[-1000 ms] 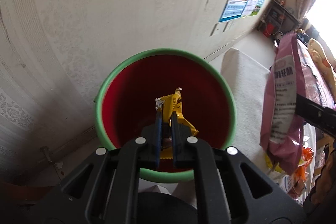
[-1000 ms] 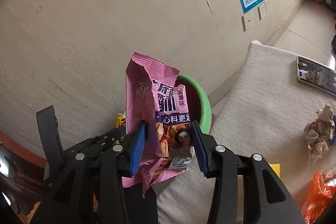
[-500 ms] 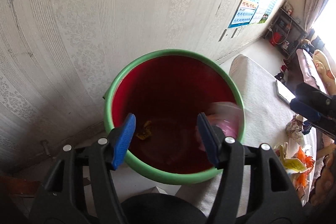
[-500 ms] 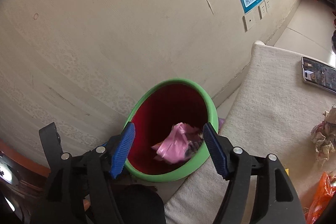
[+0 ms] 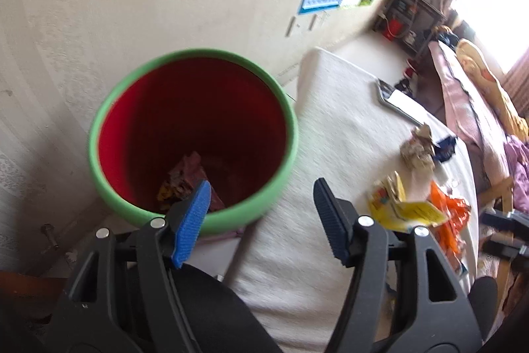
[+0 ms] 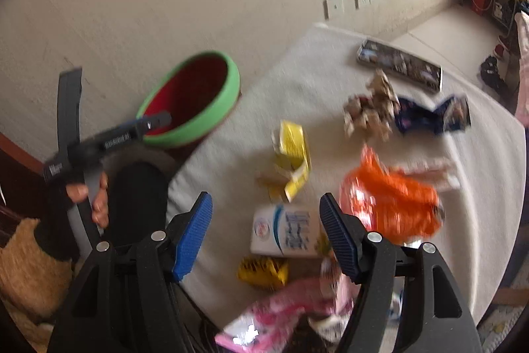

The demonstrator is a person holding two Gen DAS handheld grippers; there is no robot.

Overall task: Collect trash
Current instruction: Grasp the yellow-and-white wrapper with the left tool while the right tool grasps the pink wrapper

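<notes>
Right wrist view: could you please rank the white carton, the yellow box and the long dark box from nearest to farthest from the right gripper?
From the right gripper, open and empty:
1. White carton, between its fingers.
2. Yellow box, farther up the cloth, mid-table.
3. Long dark box, at the far edge, upper right.

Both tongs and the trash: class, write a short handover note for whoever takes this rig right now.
Left tongs: jaws opening, nothing between them, by the green-rimmed bin.
Right tongs: open, empty, above the white carton on the white tabletop.
Done: wrappers lie in the bin.
Left: the carton, yellow box, orange bag, pink wrapper, crumpled paper, dark blue wrapper.
</notes>
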